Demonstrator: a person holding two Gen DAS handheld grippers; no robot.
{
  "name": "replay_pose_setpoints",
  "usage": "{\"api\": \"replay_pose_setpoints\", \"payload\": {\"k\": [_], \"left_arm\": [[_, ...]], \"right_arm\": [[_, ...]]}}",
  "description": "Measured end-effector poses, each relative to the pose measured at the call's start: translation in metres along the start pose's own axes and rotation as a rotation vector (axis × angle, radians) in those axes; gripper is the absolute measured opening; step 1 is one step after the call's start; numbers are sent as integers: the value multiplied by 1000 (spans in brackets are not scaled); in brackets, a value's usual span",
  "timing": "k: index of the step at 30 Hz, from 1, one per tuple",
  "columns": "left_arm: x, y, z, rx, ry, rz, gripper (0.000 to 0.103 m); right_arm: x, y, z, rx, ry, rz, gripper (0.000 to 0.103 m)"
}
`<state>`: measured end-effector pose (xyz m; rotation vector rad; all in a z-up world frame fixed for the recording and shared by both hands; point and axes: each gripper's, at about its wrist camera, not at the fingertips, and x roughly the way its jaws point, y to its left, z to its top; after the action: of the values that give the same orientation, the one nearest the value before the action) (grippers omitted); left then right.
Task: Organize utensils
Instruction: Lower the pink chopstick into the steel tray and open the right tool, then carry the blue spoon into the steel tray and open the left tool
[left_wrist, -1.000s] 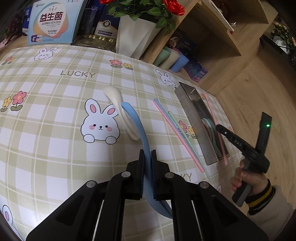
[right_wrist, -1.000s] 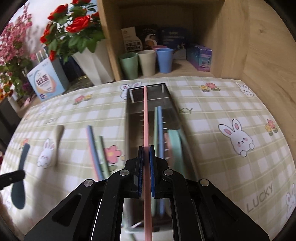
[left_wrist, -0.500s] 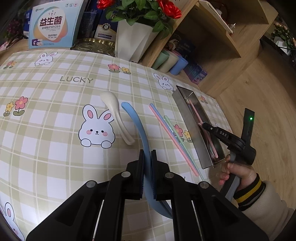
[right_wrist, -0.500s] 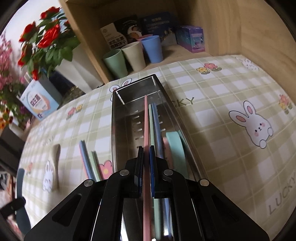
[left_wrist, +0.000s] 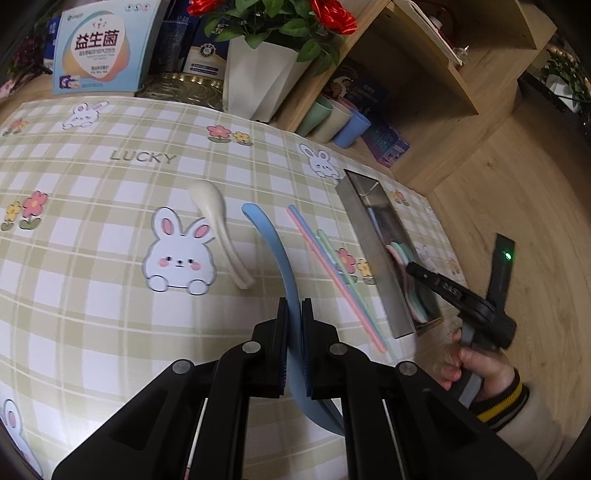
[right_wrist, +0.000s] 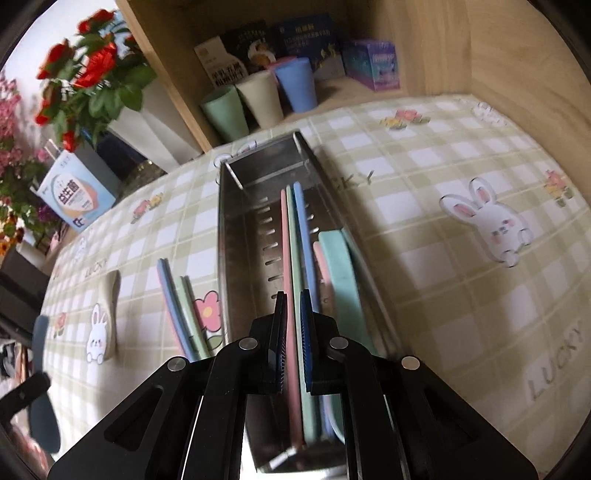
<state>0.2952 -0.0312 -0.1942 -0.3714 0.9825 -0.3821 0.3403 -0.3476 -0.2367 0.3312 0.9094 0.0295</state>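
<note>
Tablecloth (left_wrist: 92, 177): green-and-white check with rabbits, flowers and the word LUCKY, covering the whole surface.

Cream spoon (left_wrist: 218, 229): lies on the cloth left of centre, just right of a printed rabbit, bowl toward the far edge, handle toward the near edge.

Left gripper (left_wrist: 294, 314): both pads pressed against the blue spoon (left_wrist: 273, 251), pinching its handle; the handle runs away from the jaws toward the far edge, the bowl end curves below the fingers. The blue spoon sits between the cream spoon and the loose chopsticks (left_wrist: 332, 269).

Loose chopsticks: pink, blue and green sticks lying together on the cloth, just left of the metal tray (left_wrist: 373, 251), roughly parallel to its long wall.

Metal tray: a long slotted steel box (right_wrist: 236, 240) near the right edge of the surface, its far end pointing at the shelf. Inside lie a pink chopstick (right_wrist: 286, 258), a green one and a blue one side by side, with a pink and a mint-green spoon handle along the right wall.

Right gripper (right_wrist: 294, 317): held over the tray's near end, jaws slightly parted; the pink chopstick runs between them, apparently loose.

Far edge: leaflet box (left_wrist: 103, 44), white vase of red roses (left_wrist: 258, 74), three cups (right_wrist: 258, 99) in a wooden shelf.
</note>
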Motion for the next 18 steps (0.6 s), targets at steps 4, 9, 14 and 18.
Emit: {"api": "replay_pose_setpoints", "payload": {"k": [4, 9, 14, 18], "left_arm": [[11, -14, 6, 2, 20, -45, 7], [34, -50, 12, 61, 58, -118, 7], [64, -82, 18, 90, 109, -151, 7], [98, -113, 23, 101, 165, -188, 7]], "right_arm": [[-30, -5, -7, -45, -42, -21, 8], [-48, -12, -14, -112, -51, -76, 50], [-61, -40, -17, -57, -64, -120, 58], [-65, -63, -19, -14, -57, -162, 62]]}}
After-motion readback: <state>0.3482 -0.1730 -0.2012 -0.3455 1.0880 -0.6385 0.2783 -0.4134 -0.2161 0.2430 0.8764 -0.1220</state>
